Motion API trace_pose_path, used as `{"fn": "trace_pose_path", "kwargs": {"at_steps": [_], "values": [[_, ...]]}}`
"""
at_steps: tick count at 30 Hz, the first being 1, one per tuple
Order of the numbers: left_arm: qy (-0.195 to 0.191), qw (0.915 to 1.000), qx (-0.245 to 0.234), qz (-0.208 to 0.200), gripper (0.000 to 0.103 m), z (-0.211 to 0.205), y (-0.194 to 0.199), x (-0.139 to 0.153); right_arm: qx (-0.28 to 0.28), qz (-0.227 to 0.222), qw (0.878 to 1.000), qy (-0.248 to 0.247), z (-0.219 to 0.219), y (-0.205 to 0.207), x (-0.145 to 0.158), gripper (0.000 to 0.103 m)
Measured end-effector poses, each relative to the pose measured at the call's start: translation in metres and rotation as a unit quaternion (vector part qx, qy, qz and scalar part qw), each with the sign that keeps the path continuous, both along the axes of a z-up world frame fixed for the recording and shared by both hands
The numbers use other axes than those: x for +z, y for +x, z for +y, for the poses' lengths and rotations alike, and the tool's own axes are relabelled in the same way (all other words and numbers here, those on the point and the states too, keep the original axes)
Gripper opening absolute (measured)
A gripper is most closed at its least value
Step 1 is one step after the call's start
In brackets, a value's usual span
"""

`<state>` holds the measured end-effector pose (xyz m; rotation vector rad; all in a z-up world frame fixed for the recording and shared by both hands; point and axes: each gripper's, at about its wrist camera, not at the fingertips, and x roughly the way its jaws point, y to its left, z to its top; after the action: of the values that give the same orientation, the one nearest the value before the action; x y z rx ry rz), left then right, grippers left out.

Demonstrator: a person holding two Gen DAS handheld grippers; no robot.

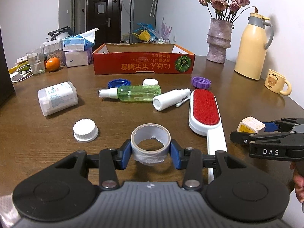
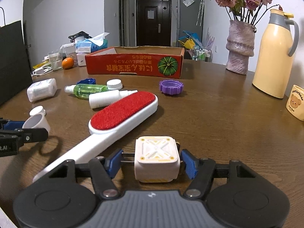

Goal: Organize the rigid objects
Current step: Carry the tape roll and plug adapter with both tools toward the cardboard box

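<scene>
We have both hands loaded: our left gripper (image 1: 151, 153) clamps the grey-white ring of tape (image 1: 150, 141) across its width, and our right gripper (image 2: 152, 162) has its blue pads against the sides of the cream-and-yellow square plastic block (image 2: 157, 159), both just above the brown wooden table (image 2: 218, 117). The open red cardboard box (image 1: 143, 61) lies straight ahead, well beyond the loose bottles and caps, its long side facing us, so we judge the left hand slightly nearer. Readable writing: "DAS" on the right gripper's side, "Butterbear" on the cream mug (image 2: 296, 102), and upside-down Japanese print beside a green pumpkin on the box.
</scene>
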<state>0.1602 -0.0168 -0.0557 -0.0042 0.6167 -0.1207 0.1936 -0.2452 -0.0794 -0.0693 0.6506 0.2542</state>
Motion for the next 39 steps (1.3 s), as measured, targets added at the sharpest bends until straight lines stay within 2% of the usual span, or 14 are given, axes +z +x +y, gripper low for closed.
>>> {"fn": "trace_pose_path", "kwargs": {"at_steps": [14,28,39], "values": [[0.001,0.9993,0.014,-0.034,0.043,0.014,0.028,0.038,0.003,-0.034,0.999,0.013,0.013,0.022,0.034,0.065],[-0.006,0.9970,0.027,-0.073,0.043,0.026,0.079,0.080,0.008,-0.075,0.997,0.035,0.039,0.072,0.072,0.065],[0.000,0.9954,0.034,-0.090,0.043,0.025,0.125,0.103,0.003,-0.101,0.993,0.059,0.058,0.116,0.094,0.065]]}}
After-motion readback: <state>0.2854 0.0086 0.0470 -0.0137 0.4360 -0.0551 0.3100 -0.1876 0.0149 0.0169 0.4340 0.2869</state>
